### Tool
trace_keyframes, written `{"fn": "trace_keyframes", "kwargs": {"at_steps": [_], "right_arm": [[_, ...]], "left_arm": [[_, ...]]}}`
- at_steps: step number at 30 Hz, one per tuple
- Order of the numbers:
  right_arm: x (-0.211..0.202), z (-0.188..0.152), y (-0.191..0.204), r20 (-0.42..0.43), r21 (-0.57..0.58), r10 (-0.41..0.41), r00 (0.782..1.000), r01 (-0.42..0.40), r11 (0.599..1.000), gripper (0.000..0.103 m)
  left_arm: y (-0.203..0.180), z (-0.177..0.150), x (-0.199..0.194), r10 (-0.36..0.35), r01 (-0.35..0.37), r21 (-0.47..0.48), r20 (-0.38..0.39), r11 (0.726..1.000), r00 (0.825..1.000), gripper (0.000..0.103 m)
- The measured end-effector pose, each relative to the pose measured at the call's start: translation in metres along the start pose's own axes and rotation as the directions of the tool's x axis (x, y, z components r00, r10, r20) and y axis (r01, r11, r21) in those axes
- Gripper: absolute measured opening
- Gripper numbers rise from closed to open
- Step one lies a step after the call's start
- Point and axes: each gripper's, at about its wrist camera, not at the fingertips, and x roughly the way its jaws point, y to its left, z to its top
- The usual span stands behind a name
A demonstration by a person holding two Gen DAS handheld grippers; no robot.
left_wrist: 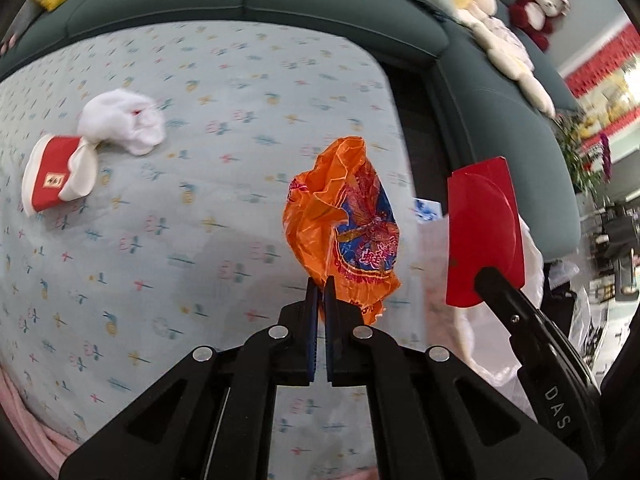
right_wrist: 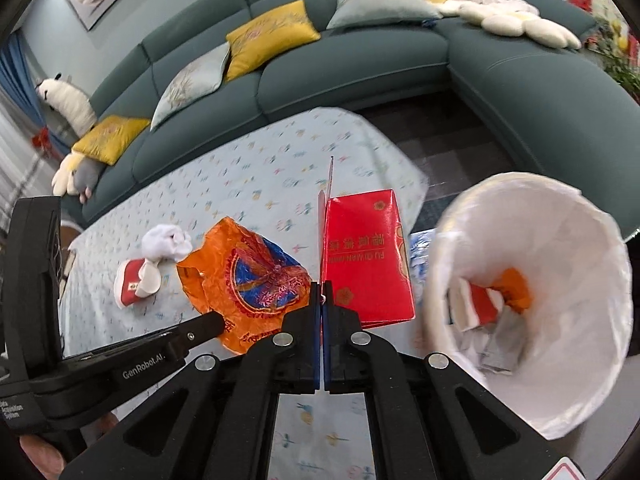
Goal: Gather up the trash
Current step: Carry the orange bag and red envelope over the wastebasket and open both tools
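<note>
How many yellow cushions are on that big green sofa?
2: one yellow cushion on the middle seats, another yellow cushion at the left end of the sofa. More may be hidden.

Left gripper [left_wrist: 320, 284]: jaws closed, pinching orange wrapper [left_wrist: 344, 220], held up, left of other. Right gripper [right_wrist: 322, 290]: jaws closed on red packet [right_wrist: 366, 260], raised alongside.

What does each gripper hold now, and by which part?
The left gripper pinches the orange wrapper at its lower edge. The right gripper pinches the red envelope at its lower left corner.
</note>
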Motion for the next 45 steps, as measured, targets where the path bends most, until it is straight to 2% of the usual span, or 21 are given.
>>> {"fn": "trace_keyframes", "kwargs": {"at_steps": [8,15,23,26,28,31,32,35,38,45], "right_arm": [[-0.038,0.0,-0.051,0.059,0.067,-0.05,0.997,0.046,0.997,0.001],[-0.064,-0.01,-0.101,0.086,0.148,-0.099,0.991,0.086,0.985,0.001],[-0.073,-0.021,-0.133,0.09,0.196,-0.126,0.988,0.106,0.975,0.001],[-0.074,-0.022,-0.139,0.089,0.199,-0.132,0.987,0.113,0.974,0.001],[-0.074,-0.021,-0.14,0.088,0.201,-0.137,0.987,0.117,0.973,0.006],[-0.076,-0.021,-0.142,0.097,0.214,-0.15,0.984,0.126,0.969,0.011],[-0.076,-0.02,-0.142,0.098,0.217,-0.149,0.984,0.125,0.968,0.011],[-0.077,-0.02,-0.143,0.1,0.214,-0.151,0.983,0.127,0.968,0.011],[-0.078,-0.02,-0.141,0.106,0.213,-0.151,0.983,0.126,0.969,0.016],[-0.08,-0.018,-0.13,0.11,0.196,-0.144,0.983,0.121,0.973,0.019]], "left_arm": [[-0.06,-0.01,-0.007,-0.037,0.035,0.102,0.01,0.994,0.999,0.002],[-0.11,-0.023,-0.006,-0.075,0.073,0.196,0.001,0.978,0.997,0.002],[-0.146,-0.03,0.001,-0.089,0.089,0.261,-0.014,0.961,0.996,0.003],[-0.155,-0.032,0.005,-0.101,0.103,0.271,-0.019,0.957,0.995,0.006],[-0.156,-0.033,0.005,-0.11,0.11,0.269,-0.014,0.957,0.994,0.008],[-0.157,-0.033,0.006,-0.097,0.096,0.267,-0.011,0.959,0.995,0.033],[-0.157,-0.034,0.005,-0.09,0.087,0.267,-0.001,0.96,0.996,0.034],[-0.155,-0.033,0.005,-0.081,0.078,0.264,0.003,0.961,0.997,0.036],[-0.151,-0.03,0.002,-0.082,0.076,0.251,0.011,0.965,0.997,0.039],[-0.141,-0.027,-0.006,-0.07,0.06,0.234,0.034,0.97,0.997,0.039]]}}
